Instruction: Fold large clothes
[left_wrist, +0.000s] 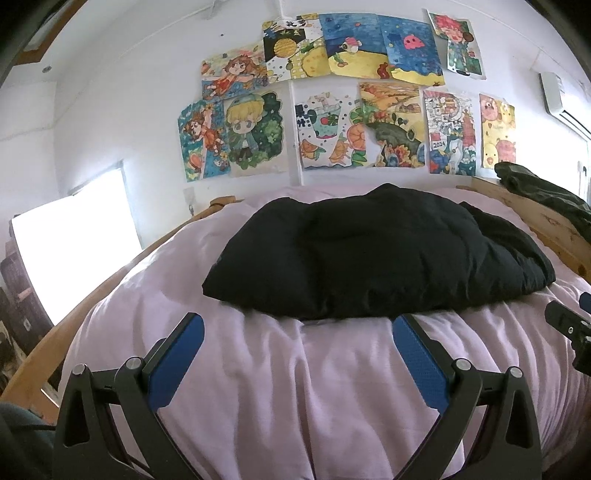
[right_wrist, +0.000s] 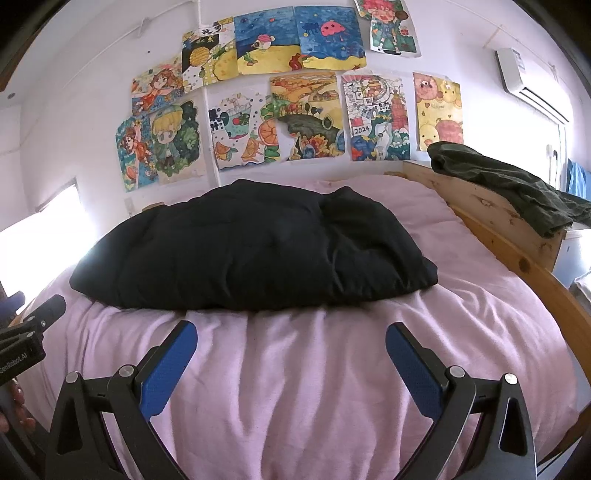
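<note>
A wrinkled pale pink bedsheet (left_wrist: 332, 369) covers a bed with a knotty pine wooden frame (right_wrist: 498, 218). On the white wall at twelve o'clock hang colourful hand-drawn children's pictures (left_wrist: 332, 107); a white air conditioner (right_wrist: 524, 79) sits at two o'clock, and a dark green garment (right_wrist: 509, 184) drapes over the frame's right rail. The puffy black padded jacket (right_wrist: 251, 251), folded into a bundle, lies mid-bed. The left gripper (left_wrist: 298, 334) and right gripper (right_wrist: 291, 341) hover level just short of the jacket's near edge, both spread wide, holding nothing.
</note>
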